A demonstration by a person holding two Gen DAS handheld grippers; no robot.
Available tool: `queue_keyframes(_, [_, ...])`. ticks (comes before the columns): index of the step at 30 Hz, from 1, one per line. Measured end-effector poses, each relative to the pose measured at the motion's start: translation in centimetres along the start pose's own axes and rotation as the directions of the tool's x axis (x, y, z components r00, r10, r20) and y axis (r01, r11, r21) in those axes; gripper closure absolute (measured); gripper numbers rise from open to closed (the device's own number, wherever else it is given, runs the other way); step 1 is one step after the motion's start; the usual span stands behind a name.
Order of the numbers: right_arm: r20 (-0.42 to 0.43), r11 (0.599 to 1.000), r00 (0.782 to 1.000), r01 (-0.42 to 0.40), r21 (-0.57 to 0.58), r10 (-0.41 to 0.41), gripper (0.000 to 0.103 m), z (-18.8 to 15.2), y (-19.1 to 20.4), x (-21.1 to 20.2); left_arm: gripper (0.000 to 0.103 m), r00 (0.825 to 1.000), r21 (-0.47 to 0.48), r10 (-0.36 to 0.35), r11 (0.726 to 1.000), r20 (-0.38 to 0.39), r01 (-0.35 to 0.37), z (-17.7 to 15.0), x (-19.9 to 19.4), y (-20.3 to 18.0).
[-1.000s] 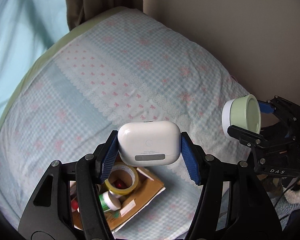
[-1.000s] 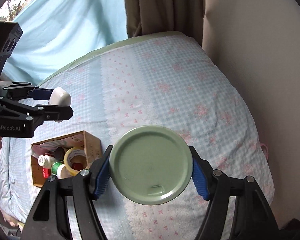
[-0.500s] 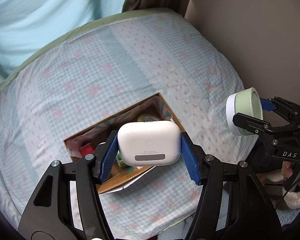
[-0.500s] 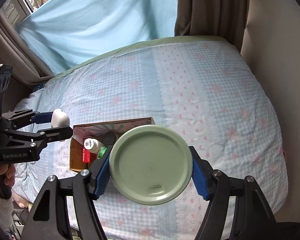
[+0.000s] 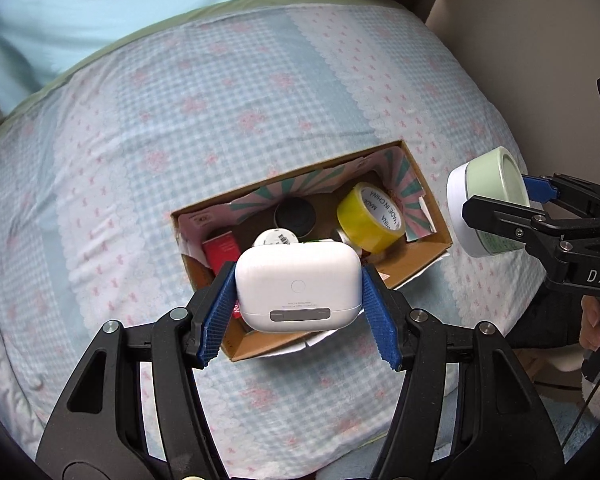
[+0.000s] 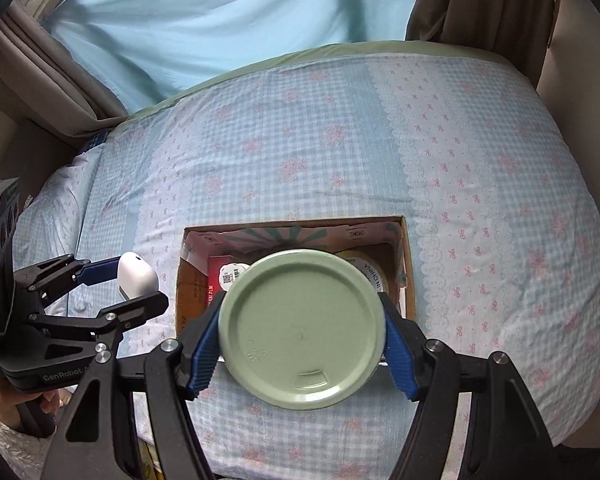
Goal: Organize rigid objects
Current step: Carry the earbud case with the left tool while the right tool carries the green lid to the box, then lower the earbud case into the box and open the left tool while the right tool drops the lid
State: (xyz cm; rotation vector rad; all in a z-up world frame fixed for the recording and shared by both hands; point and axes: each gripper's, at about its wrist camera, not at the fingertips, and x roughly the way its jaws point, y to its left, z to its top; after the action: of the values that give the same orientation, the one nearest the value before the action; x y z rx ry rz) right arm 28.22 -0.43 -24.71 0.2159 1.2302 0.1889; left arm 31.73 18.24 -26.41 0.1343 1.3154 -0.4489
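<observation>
My left gripper (image 5: pixel 298 322) is shut on a white earbud case (image 5: pixel 298 286) and holds it above the near end of an open cardboard box (image 5: pixel 424 176) on the bed. My right gripper (image 6: pixel 302 354) is shut on a white jar with a green lid (image 6: pixel 302 334), held above the same box (image 6: pixel 408 264). The jar also shows at the right of the left wrist view (image 5: pixel 486 204), and the case at the left of the right wrist view (image 6: pixel 136 280). Inside the box lie a yellow tape roll (image 5: pixel 370 216), a red packet (image 5: pixel 220 250), a dark round tin (image 5: pixel 296 216) and a white-capped bottle (image 5: pixel 276 238).
The box sits on a blue checked bedspread (image 5: pixel 220 100) with pink bows. A beige wall (image 5: pixel 540 40) runs along the right of the bed. Light blue and brown curtains (image 6: pixel 220 12) hang behind it. The bed's near edge drops off below the grippers.
Both grippers have swung over the box, which moved from the lower left toward the middle of both views. Each keeps its hold on its object.
</observation>
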Motion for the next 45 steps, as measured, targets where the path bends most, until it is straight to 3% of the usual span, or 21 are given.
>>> queue_keyframes(11, [-0.142, 0.996, 0.989, 0.029, -0.082, -0.041, 0.037, 1.5, -2.7, 7.3, 0.045, 0.994, -0.159, 0.000, 0.987, -0.108, -0.018, -2.2, 7.7, 2.0])
queue_keyframes(22, [-0.260, 0.997, 0.964, 0.036, -0.071, -0.054, 0.037, 3.0, -5.5, 12.8, 0.045, 0.980, -0.144, 0.040, 0.987, -0.194, -0.069, -2.1, 11.9, 2.1])
queue_keyframes(23, [-0.271, 0.997, 0.961, 0.035, -0.068, -0.052, 0.037, 3.0, -5.6, 13.2, 0.043, 0.980, -0.148, 0.048, 0.986, -0.194, -0.077, -2.1, 11.9, 2.1])
queue_keyframes(26, [-0.295, 0.998, 0.954, 0.027, -0.049, -0.041, 0.036, 3.0, -5.8, 14.1, 0.000, 0.984, -0.139, 0.045, 0.988, -0.175, -0.070, -1.8, 11.6, 1.7])
queue_keyframes(28, [-0.317, 0.999, 0.948, 0.023, -0.025, -0.030, 0.031, 3.0, -6.2, 14.6, 0.000, 0.986, -0.141, 0.027, 0.989, -0.165, -0.051, -1.8, 11.2, 1.5])
queue_keyframes(31, [-0.307, 0.999, 0.951, -0.030, 0.013, 0.032, 0.000, 3.0, -6.5, 14.2, 0.000, 0.986, -0.165, 0.025, 0.985, -0.163, -0.052, -2.0, 10.7, 1.7])
queue_keyframes(35, [-0.238, 1.000, 0.971, -0.005, -0.004, 0.004, 0.000, 2.9, -6.3, 12.4, 0.000, 0.988, -0.190, 0.025, 0.980, -0.155, -0.055, -2.4, 9.8, 2.0])
queue_keyframes(45, [-0.179, 1.000, 0.983, -0.025, 0.015, 0.028, 0.000, 1.9, -6.0, 9.1, 0.000, 0.994, -0.196, 0.052, 0.978, -0.096, -0.070, -3.0, 6.1, 0.9])
